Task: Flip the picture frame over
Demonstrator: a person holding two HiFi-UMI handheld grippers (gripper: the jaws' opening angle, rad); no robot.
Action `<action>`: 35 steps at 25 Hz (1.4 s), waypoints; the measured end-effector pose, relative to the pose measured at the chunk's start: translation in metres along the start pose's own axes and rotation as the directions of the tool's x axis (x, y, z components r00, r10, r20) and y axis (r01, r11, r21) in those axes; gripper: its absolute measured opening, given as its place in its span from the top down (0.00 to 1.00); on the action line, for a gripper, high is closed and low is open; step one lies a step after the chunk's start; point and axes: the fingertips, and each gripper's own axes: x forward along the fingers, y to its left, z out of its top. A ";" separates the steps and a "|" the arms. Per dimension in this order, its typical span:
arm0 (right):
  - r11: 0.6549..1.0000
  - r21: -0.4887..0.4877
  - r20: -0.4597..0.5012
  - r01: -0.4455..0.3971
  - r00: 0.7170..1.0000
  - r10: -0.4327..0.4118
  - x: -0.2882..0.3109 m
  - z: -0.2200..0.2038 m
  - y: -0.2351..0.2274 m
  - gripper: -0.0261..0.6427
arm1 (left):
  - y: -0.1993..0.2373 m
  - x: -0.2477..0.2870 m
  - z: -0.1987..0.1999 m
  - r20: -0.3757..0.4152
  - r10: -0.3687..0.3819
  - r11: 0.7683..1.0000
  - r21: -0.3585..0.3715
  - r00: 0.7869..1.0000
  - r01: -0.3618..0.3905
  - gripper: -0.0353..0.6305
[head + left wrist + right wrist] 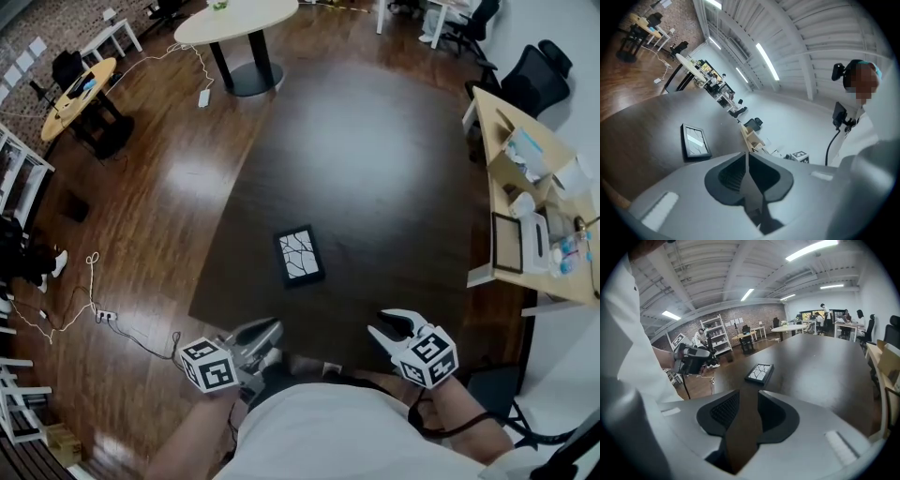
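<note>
At the near edge of the table (pixel 375 169), the left gripper (pixel 267 330) (pixel 747 153) hovers closed on nothing and the right gripper (pixel 384 324) (pixel 750 392) slightly parted, empty. Ahead between them, well apart, the black picture frame (pixel 300 255) (pixel 695 140) (pixel 760 373) lies picture-up, long axis pointing away from the person.

The head view looks steeply down from above and behind both pairs of fingers (pixel 258 332) onto the worktop (pixel 375 169). Each gripper view sits low and close behind its own fingers, facing out across the worktop. All three views share the picture frame (pixel 300 255) beyond the fingers. The right gripper view also catches the left gripper (pixel 705 361).
</note>
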 end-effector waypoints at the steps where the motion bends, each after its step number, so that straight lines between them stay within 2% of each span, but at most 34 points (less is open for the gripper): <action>1: 1.000 0.003 0.004 -0.001 1.000 0.001 -0.002 0.001 0.001 0.77 | -0.003 0.000 -0.003 -0.015 -0.003 1.000 0.020 1.000 0.003 0.91; 6: 1.000 -0.005 0.032 0.000 0.999 0.001 -0.011 0.009 0.005 0.77 | -0.016 0.000 -0.003 -0.059 0.003 0.993 0.116 0.998 0.004 0.91; 9: 1.000 -0.014 0.044 0.008 0.999 -0.007 -0.015 0.014 0.002 0.77 | -0.023 0.007 -0.002 -0.065 -0.007 0.989 0.146 0.998 0.016 0.91; 17: 0.999 -0.032 0.081 0.023 0.997 -0.020 -0.022 0.024 -0.004 0.77 | -0.032 0.020 -0.002 -0.045 -0.031 0.988 0.148 0.998 0.038 0.91; 26: 0.999 -0.044 0.080 0.019 0.997 -0.015 -0.026 0.023 -0.010 0.77 | -0.035 0.030 -0.004 -0.060 -0.027 0.985 0.170 0.998 0.036 0.91; 35: 0.999 -0.051 0.085 0.005 0.996 -0.001 -0.027 0.022 -0.008 0.77 | -0.036 0.031 -0.010 -0.063 -0.015 0.987 0.157 0.998 0.025 0.91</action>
